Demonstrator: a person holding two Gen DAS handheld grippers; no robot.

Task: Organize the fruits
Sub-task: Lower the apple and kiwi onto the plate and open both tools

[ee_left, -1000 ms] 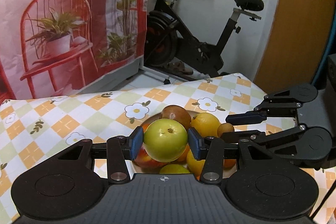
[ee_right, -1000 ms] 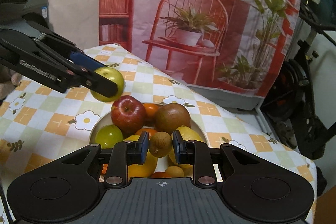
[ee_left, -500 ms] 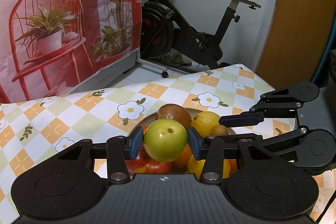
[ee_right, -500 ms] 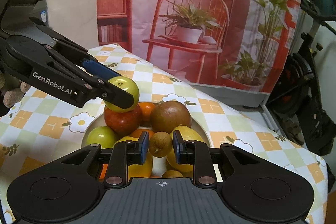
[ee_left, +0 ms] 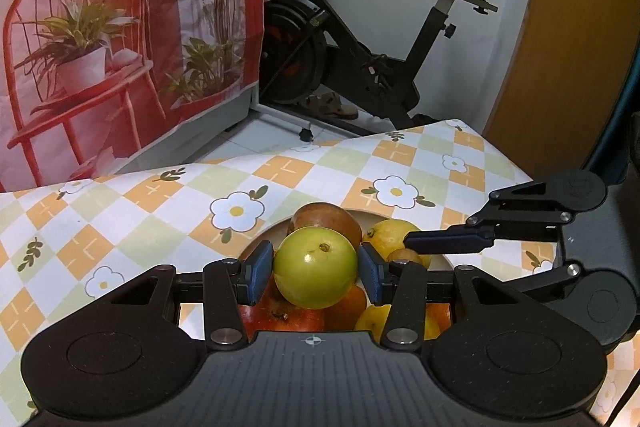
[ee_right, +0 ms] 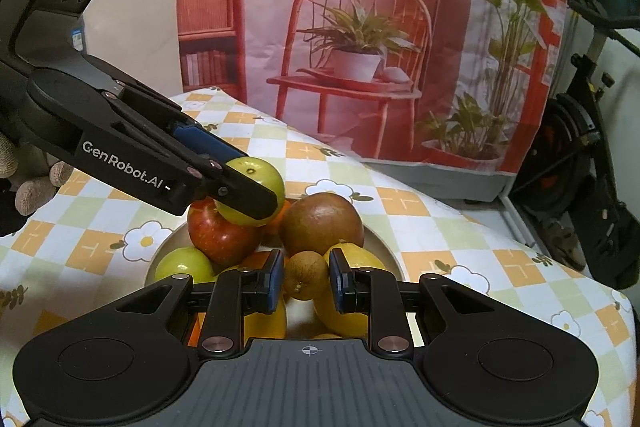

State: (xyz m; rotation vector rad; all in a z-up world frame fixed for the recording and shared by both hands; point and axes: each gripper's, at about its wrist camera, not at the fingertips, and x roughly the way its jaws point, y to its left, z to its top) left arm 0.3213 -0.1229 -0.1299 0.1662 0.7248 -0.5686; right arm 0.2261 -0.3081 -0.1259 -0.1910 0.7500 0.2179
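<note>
1. Two hand-held grippers are in view, each clamped on one fruit above the bowl (ee_right: 390, 253).
2. The left hand-held gripper (ee_left: 316, 273) holds a green apple (ee_left: 315, 267) between its blue pads; seen from the right wrist, that apple (ee_right: 260, 177) hangs just over the red apple (ee_right: 218, 237) at the bowl's left side.
3. The right hand-held gripper (ee_right: 306, 277) is closed narrow on a small brown fruit (ee_right: 306, 275), over the middle of the bowl.
4. One bowl stands on the tabletop (ee_right: 460, 227) with its checked, flowered cloth.
5. In the bowl, counted where visible: one red apple, one more green apple (ee_right: 182, 267) at the near left, one large brown fruit (ee_right: 322, 223) at the back, at least two yellow fruits (ee_right: 352, 259), and orange ones partly hidden.
</note>
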